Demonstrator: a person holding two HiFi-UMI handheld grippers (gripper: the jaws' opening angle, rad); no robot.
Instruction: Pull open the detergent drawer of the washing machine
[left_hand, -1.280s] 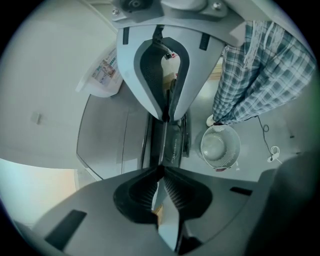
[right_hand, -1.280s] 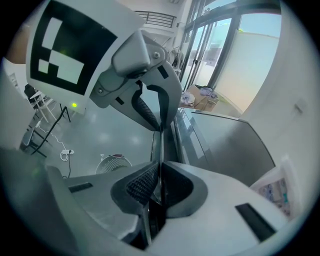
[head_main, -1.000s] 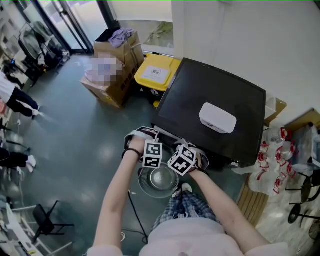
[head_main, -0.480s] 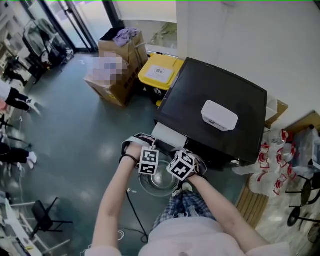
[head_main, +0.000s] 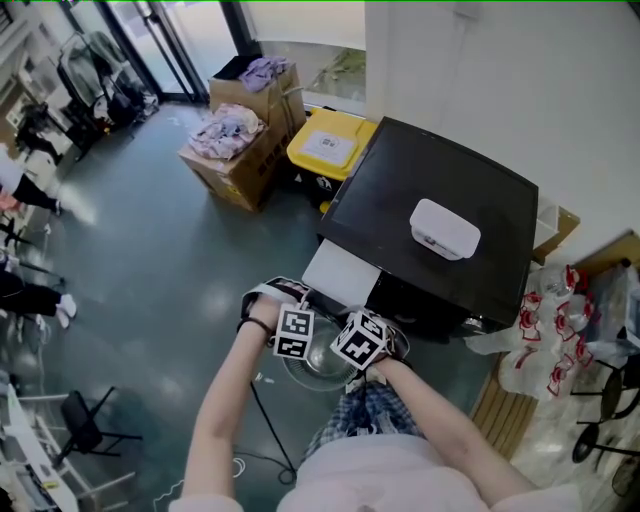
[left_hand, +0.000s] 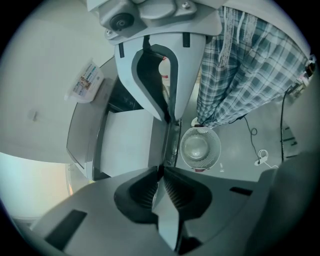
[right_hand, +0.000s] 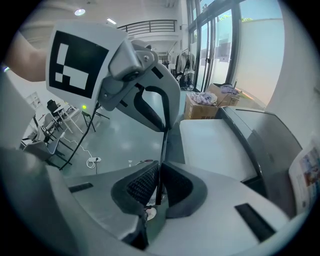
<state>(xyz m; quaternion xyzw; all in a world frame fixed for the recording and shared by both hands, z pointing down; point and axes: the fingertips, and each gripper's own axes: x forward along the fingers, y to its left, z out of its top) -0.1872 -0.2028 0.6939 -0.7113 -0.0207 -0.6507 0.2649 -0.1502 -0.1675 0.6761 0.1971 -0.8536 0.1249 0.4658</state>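
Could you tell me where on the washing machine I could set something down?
The black top is bare between the white box and its edge by the yellow bin. The open drawer crowds the front; bags crowd the floor at the right.

Left tool (left_hand: 161, 172) tight on thin front edge of open drawer (left_hand: 130, 145).

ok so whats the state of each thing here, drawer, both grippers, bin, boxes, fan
detergent drawer: pulled out of the washing machine
left gripper: shut on the drawer's front edge
right gripper: shut on the same edge
yellow bin: lid closed
cardboard boxes: open, clothes piled on top
fan: on the floor, grille facing up
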